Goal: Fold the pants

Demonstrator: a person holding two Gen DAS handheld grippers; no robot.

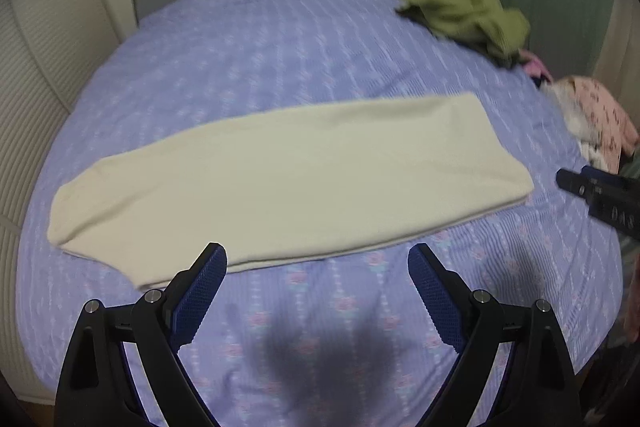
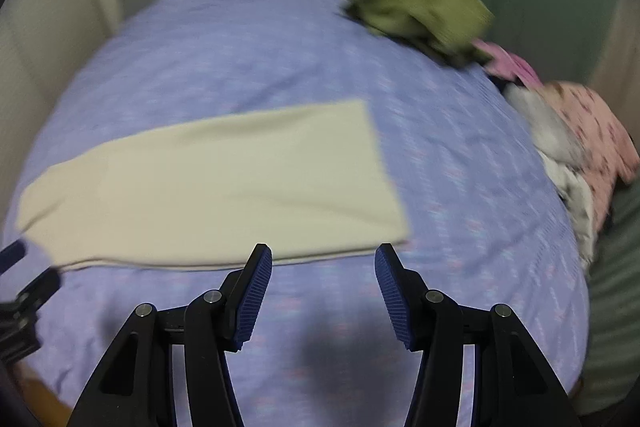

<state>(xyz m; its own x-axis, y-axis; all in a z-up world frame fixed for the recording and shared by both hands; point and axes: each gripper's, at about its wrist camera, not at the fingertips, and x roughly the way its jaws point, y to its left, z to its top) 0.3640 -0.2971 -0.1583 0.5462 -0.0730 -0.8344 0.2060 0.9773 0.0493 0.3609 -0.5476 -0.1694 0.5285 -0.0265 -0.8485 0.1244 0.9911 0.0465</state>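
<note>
spread across a bed (image 1: 280, 39) with a lilac patterned cover, the cream pants (image 1: 280, 175) lie flat in a long narrow strip already doubled leg on leg, well clear of the green clothes (image 1: 468, 7) and the pink clothes (image 1: 600, 115) heaped along the far right side. both tools hang above the near edge with nothing between their pads, the left tool (image 1: 318, 271) spread wide and the right tool (image 2: 324, 271) at a middling gap. the cloth looks light, soft and limp, likely to sag and slide layer on layer, so i judge the best hold is a pinch through both layers at the two corners of one short end.
</note>
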